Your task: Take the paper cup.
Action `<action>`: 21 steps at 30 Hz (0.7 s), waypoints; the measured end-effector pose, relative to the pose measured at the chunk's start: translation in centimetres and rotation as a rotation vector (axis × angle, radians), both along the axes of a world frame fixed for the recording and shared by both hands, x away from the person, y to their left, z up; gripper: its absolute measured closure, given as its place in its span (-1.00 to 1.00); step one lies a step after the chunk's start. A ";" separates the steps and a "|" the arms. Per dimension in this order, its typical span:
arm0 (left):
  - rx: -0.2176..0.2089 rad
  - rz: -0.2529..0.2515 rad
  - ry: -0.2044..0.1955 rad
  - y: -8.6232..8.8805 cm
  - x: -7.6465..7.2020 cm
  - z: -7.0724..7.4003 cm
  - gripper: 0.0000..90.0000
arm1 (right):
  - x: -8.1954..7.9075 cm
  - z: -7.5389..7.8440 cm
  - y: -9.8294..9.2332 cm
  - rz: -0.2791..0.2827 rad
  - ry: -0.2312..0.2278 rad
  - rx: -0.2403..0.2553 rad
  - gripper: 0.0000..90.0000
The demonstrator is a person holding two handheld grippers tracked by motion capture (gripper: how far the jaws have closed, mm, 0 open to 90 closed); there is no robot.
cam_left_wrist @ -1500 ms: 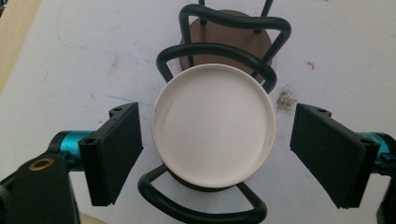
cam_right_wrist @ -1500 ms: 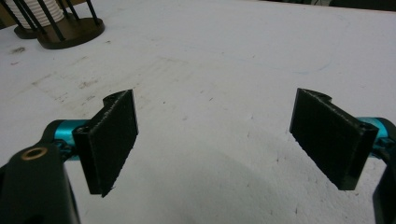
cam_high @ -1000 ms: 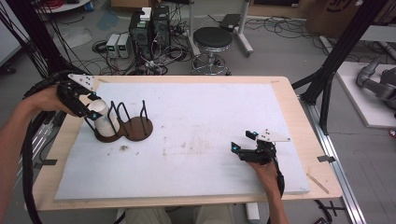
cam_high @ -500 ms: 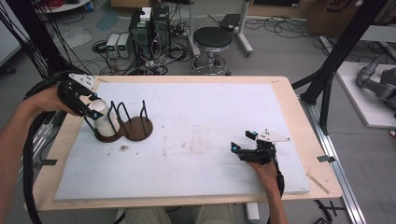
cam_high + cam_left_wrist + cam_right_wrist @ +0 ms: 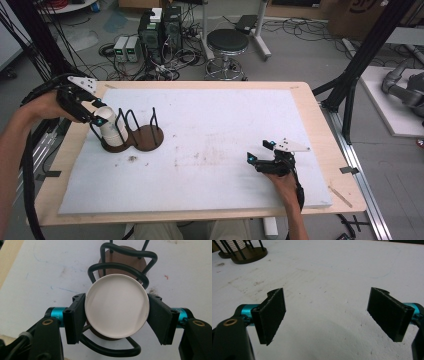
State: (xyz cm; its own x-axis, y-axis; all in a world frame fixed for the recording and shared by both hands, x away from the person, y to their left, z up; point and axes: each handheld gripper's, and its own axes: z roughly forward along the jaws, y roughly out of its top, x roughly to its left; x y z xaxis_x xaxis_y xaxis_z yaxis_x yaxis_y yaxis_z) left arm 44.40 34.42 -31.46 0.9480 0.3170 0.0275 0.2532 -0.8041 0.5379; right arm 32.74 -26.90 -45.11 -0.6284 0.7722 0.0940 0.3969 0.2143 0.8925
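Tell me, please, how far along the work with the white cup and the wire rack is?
Done so far: the left gripper has just closed its jaws on the white cup, which stands in the near slot of the black wire rack. In hand: that grip, cup not yet lifted. Left: probably drawing the cup out and setting it down. The right gripper rests open on the white board, idle.

At the left edge of the high view, the person's left forearm reaches up and inward. Its left gripper [image 5: 100,119] sits at the upper left, jaws having just closed and now pressing both sides of a white cup [image 5: 116,305]. At the lower right, the right hand [image 5: 286,184] rests low, its right gripper [image 5: 260,151] pointing left with jaws spread wide apart.
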 end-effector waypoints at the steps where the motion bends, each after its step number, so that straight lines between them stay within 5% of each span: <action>1: 0.000 0.000 0.000 0.0 0.0 0.0 -0.22 | 0.0 0.0 0.0 -0.001 -0.001 -0.001 -0.65; 21: -0.031 0.011 -0.049 0.1 -1.0 7.0 -0.21 | 0.0 0.0 0.1 0.003 -0.006 -0.010 -0.65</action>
